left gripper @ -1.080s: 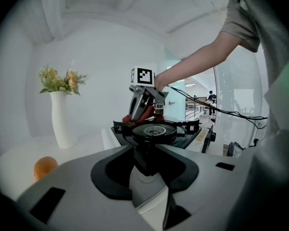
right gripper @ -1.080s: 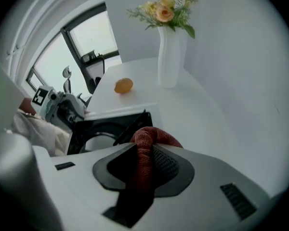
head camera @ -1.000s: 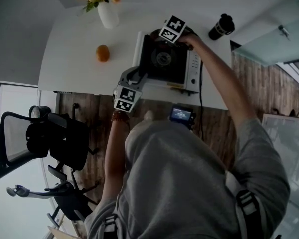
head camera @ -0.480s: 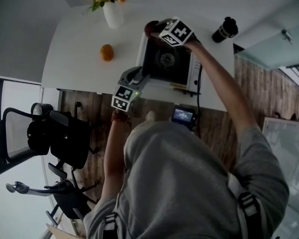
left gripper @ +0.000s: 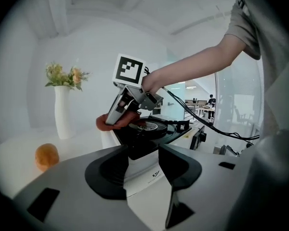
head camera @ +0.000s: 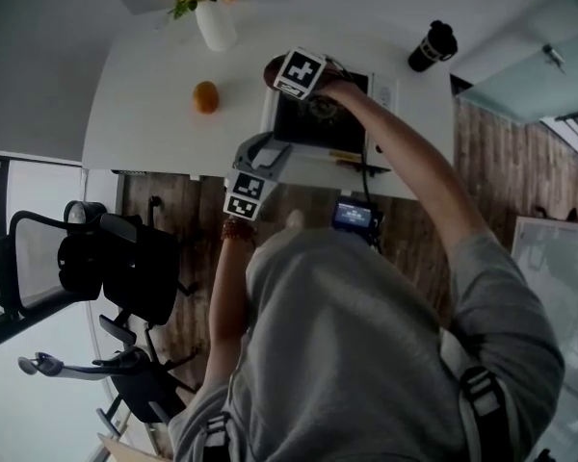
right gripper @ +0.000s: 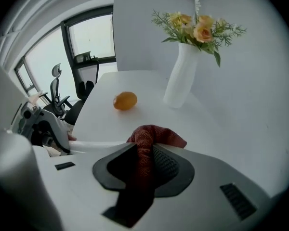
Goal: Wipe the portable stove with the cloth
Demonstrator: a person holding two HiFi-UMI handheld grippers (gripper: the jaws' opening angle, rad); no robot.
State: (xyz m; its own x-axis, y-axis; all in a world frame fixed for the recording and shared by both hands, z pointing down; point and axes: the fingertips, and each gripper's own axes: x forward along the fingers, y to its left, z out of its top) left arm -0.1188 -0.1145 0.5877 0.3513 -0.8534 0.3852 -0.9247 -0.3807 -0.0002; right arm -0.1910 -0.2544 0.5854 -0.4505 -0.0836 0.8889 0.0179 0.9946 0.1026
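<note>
The portable stove point(head camera: 320, 123), white with a black top and round burner, lies on the white table point(head camera: 154, 114). My right gripper point(head camera: 281, 75) is over its far left corner, shut on a red cloth point(head camera: 270, 68) that bunches out beyond the jaws point(right gripper: 154, 136). In the left gripper view the cloth point(left gripper: 106, 123) rests at the stove's point(left gripper: 149, 131) far edge under the right gripper point(left gripper: 123, 117). My left gripper point(left gripper: 143, 165) stands at the stove's near left corner. Its jaws have just been opening, and the corner lies between the pads with gaps on both sides.
An orange point(head camera: 205, 96) and a white vase of flowers point(head camera: 215, 22) stand left of the stove. A black bottle point(head camera: 432, 46) is at the table's far right. A cable runs off the stove's right side. A black office chair point(head camera: 106, 268) stands on the floor to my left.
My right gripper has carried the cloth leftward across the stove's far side to its left corner. The left gripper has stayed at the near corner.
</note>
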